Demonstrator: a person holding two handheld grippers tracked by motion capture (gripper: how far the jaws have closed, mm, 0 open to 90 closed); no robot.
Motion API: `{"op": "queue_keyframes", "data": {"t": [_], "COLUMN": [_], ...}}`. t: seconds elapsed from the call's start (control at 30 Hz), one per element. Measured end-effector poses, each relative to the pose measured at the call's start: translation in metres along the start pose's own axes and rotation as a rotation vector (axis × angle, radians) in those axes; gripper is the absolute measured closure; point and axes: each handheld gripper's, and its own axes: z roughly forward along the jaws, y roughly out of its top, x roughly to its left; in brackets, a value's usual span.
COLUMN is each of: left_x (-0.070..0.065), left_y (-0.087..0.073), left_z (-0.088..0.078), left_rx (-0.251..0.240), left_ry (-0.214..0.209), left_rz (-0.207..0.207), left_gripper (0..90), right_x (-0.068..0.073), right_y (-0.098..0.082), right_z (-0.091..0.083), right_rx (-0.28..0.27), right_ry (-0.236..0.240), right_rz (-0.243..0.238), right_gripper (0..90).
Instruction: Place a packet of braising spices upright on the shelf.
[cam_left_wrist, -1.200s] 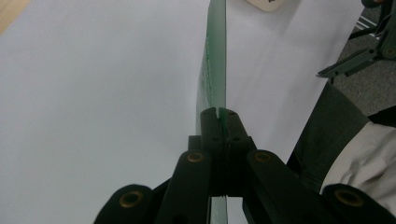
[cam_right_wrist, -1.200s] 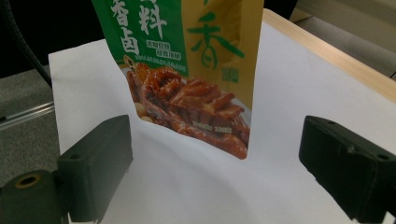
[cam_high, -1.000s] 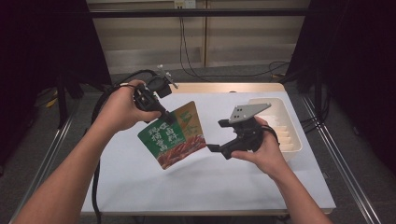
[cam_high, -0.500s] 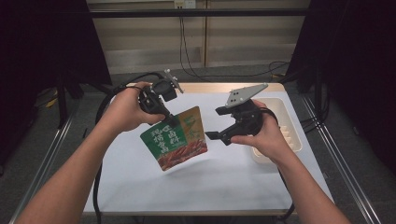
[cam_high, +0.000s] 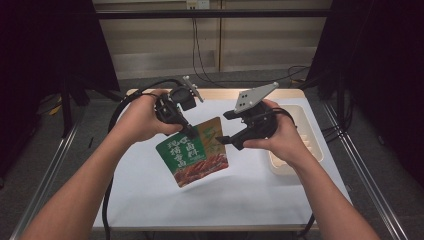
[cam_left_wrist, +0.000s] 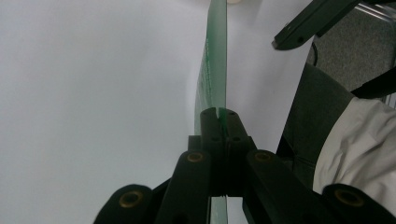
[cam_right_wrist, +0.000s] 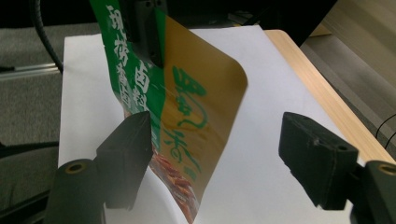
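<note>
From the high view, your left gripper (cam_high: 186, 131) holds a green and tan snack pouch (cam_high: 196, 156) by its upper edge, so the pouch hangs in the air above the white table (cam_high: 150, 195), its long axis slanting down toward your near side. Your right gripper (cam_high: 223, 128) sits just right of the pouch, jaws apart and pointing left at its tan right-hand corner; they have just been closing, with nothing pinched yet. A pale tray (cam_high: 313, 145) rests on the right part of the table, beyond your right hand. In the left gripper view, your jaws are pressed tight on the pouch (cam_left_wrist: 215, 70), seen edge-on as a thin green strip running away from you. In the right gripper view, the pouch (cam_right_wrist: 187, 112) hangs between and beyond your two black jaws, nearer the left one, its tan edge still free of both pads. The front carries large white Chinese characters on green and green script on tan; I cannot read them reliably. The right hand is the nearer one for a second grip.
</note>
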Motion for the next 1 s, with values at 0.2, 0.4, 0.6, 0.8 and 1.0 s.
{"op": "queue_keyframes", "data": {"t": [0.2, 0.4, 0.6, 0.8, 1.0], "left_x": [-0.002, -0.004, -0.006, -0.004, -0.001], "left_y": [0.003, 0.005, 0.009, 0.012, 0.01], "left_z": [0.002, 0.006, 0.011, 0.013, 0.012], "left_rx": [0.006, -0.006, -0.003, 0.013, -0.005], "left_ry": [-0.015, -0.018, -0.026, -0.023, -0.028], "left_rz": [0.025, 0.032, 0.039, 0.059, 0.036], "left_gripper": [90.0, 90.0, 90.0, 90.0, 90.0], "right_x": [0.0, -0.001, -0.003, -0.002, 0.0], "right_y": [0.006, 0.007, 0.009, 0.01, 0.011], "right_z": [0.005, 0.011, 0.014, 0.015, 0.013], "right_rx": [0.001, 0.01, 0.027, 0.04, 0.05], "right_ry": [0.022, 0.044, 0.077, 0.12, 0.149], "right_rz": [-0.031, -0.054, -0.067, -0.07, -0.097], "right_gripper": [31.8, 38.7, 53.9, 74.8, 90.0]}}
